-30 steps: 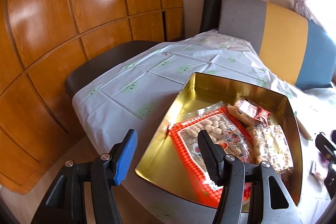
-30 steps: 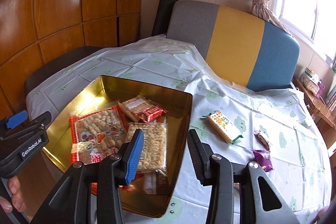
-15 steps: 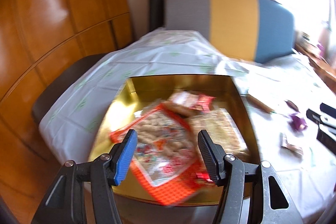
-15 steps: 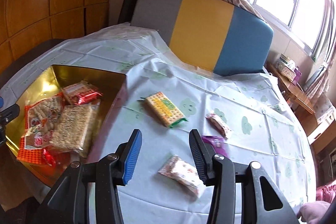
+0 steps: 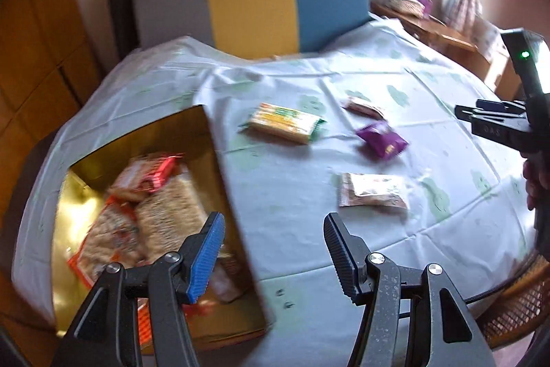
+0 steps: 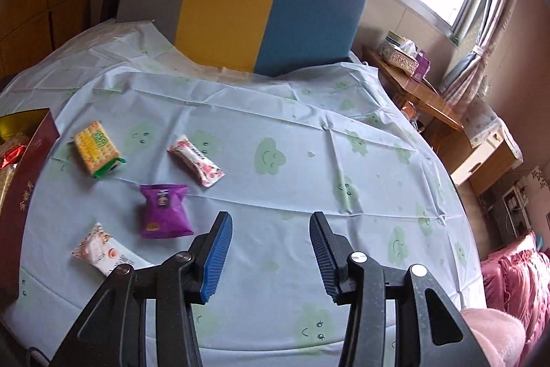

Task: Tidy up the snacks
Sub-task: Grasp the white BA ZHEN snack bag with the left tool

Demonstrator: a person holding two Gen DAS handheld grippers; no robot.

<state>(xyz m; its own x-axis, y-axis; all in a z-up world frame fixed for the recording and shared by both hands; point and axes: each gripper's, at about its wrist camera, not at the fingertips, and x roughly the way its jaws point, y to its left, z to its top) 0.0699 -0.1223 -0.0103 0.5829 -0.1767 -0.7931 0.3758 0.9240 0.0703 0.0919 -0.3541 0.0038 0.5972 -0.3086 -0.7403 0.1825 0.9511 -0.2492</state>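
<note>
A gold tin [image 5: 206, 140] at the table's left holds several snack packs. On the pale tablecloth lie a yellow-green cracker pack [image 5: 283, 122] [image 6: 96, 148], a pink-white pack [image 5: 364, 107] [image 6: 196, 164], a purple packet [image 5: 381, 140] [image 6: 164, 210] and a white packet [image 5: 371, 195] [image 6: 103, 251]. My left gripper [image 5: 272, 226] hovers open over the tin's right wall and bare cloth, holding nothing. My right gripper [image 6: 271, 222] is open over bare cloth, to the right of the purple packet. It also shows at the right edge of the left wrist view, right gripper [image 5: 488, 116].
A chair with a grey, yellow and blue back [image 6: 240, 6] stands behind the table. A wooden side table [image 6: 412, 85] with a tissue box stands under the window. A wicker seat [image 5: 515, 305] is at the near right. The tin's dark red outer wall [image 6: 24, 181] shows at the left.
Both views have swung right, away from the tin and over the loose packs on the cloth. The left gripper has rolled. Neither gripper has taken hold of anything.
</note>
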